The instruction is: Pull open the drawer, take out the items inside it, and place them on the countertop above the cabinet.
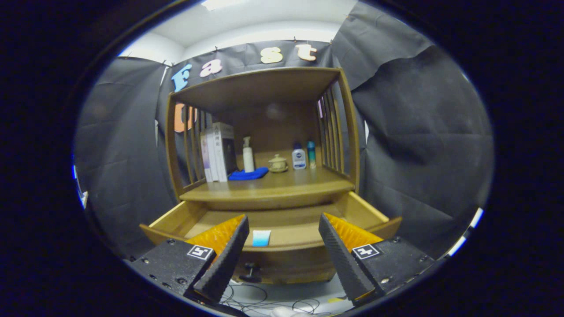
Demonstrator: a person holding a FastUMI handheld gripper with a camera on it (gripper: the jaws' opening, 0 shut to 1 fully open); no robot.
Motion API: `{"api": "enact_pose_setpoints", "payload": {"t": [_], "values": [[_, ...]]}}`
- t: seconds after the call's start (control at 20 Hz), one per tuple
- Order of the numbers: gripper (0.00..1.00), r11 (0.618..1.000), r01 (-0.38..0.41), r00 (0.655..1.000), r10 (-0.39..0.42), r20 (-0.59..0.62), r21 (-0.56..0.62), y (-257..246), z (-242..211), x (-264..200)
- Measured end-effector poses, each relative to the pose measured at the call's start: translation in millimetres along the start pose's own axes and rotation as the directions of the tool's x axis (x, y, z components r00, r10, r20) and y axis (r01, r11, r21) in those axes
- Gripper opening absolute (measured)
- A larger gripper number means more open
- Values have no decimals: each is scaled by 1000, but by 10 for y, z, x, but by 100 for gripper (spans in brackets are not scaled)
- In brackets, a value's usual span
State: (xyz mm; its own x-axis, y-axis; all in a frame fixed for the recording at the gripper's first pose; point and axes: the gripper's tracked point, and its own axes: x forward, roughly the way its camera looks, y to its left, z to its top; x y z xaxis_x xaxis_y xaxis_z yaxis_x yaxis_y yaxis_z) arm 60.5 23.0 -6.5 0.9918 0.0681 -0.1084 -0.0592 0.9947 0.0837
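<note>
So the drawer (282,226) is already pulled out under the countertop (269,189), knob (251,270) facing the camera. The gripper (282,242) hangs in front with its fingers spread wide and nothing in them. Only item visible inside is a small blue-and-white card (261,238), lying flat near the front wall, just ahead at roughly 11 o'clock from the midpoint between the fingers. Flat stuff is annoying, so probably best to come down steep, straddle it and pinch by the edges. The countertop at 12 o'clock already holds books (217,152), a blue cloth (249,174) and bottles (299,158), so the free front strip looks like the spot.
</note>
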Motion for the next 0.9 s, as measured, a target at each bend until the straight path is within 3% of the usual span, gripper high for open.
{"api": "enact_pose_setpoints", "payload": {"t": [0.25,0.4,0.6,0.75,0.9], "values": [[100,1000,-24,999,24,-32,-15,238,508,506],[100,997,-75,992,71,-101,-34,521,590,814],[100,994,-87,968,68,-242,-71,759,431,1198],[100,992,-89,925,49,-377,-89,862,191,1447],[100,987,-119,845,46,-533,-104,956,-167,1566]]}}
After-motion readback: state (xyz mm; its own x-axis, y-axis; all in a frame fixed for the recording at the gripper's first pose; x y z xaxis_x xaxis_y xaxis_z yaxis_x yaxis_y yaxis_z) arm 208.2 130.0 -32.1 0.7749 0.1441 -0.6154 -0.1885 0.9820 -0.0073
